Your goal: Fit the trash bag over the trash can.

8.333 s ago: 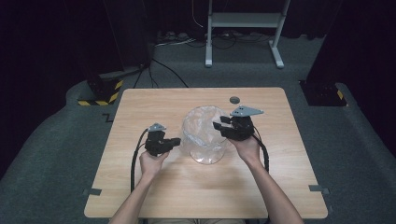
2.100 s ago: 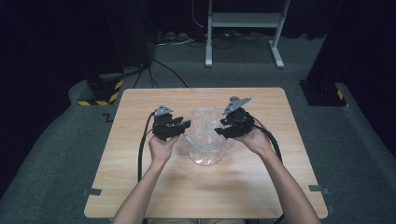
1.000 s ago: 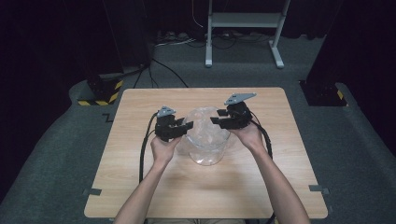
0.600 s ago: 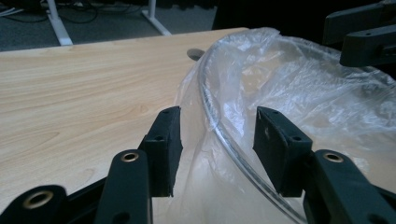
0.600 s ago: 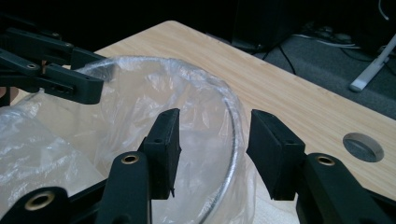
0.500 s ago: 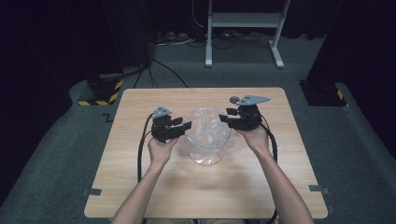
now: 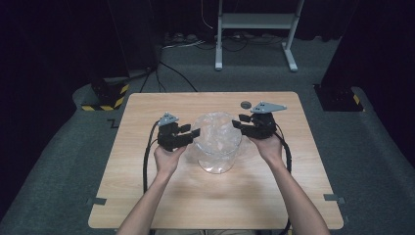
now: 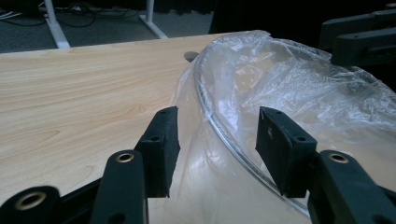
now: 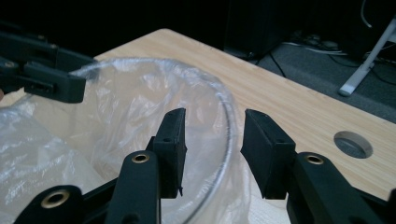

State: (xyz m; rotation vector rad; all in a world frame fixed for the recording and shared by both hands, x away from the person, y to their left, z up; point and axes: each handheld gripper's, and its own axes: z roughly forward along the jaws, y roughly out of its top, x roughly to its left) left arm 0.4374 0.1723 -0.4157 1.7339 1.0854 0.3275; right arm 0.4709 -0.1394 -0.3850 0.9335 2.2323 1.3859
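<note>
Centrally on a wooden table [image 7: 147,196] stands a clear bowl [image 7: 218,164] lined with a thin crinkled plastic bag [image 7: 215,134], seen from above. A person's forearms come in from six o'clock, each hand holding a black two-jaw gripper.

At nine o'clock of the bowl, the left gripper [image 7: 191,133] points toward three o'clock, its tips at the rim. From its own camera, the left gripper [image 8: 217,140] has its jaws spread about halfway, one pad outside the bowl and one inside, with the rim and the bag's edge passing between them. The pads do not press on the rim; clear gaps show on both sides. These jaws have just been opening.

At three o'clock of the bowl, the right gripper [image 7: 240,125] points toward nine o'clock, a grey plate on top, tips at the opposite rim. From its own camera, the right gripper [image 9: 212,140] also stands half spread, straddling the rim, with the bag [image 9: 116,107] draped over the edge. Its pads are apart from the rim too, and its jaws have just been closing.

Beyond the right gripper, at one o'clock of the bowl, is a round hole [image 7: 245,104] in the tabletop. A cable trails from each gripper back toward six o'clock.
</note>
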